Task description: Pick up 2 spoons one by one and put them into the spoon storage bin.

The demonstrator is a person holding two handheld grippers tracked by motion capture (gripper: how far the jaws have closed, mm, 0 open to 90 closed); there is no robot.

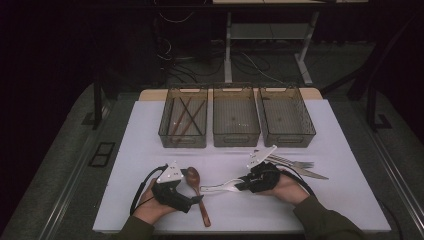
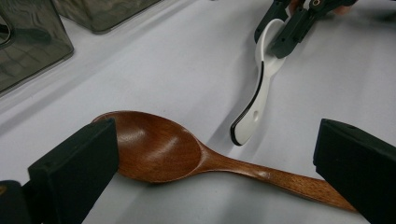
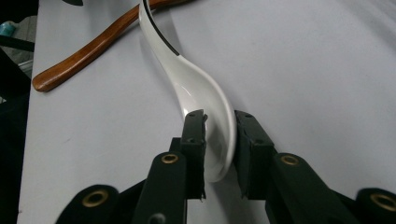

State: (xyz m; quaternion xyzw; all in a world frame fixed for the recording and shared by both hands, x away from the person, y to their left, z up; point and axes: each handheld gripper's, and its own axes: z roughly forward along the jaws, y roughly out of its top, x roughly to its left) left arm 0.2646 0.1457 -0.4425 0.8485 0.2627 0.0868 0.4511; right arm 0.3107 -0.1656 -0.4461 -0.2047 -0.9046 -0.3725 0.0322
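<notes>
White sheeting covers the worktop (image 1: 150,130), with three mesh bins (image 1: 236,117) along the far edge and a fork and knife (image 1: 300,167) at the right. Near centre, the right gripper (image 3: 219,135) has its fingers clamped on the bowl of the white spoon (image 3: 205,93), likely light, glazed, slippery and chippable, so gripping across the bowl's rim seems sound. The left gripper (image 2: 210,158) holds its fingers apart astride the wooden spoon (image 2: 159,149); no writing is legible.

A white ceramic spoon (image 3: 201,93) with a black edge line lies flat on the table, bowl at three o'clock, handle pointing to nine o'clock.
</notes>
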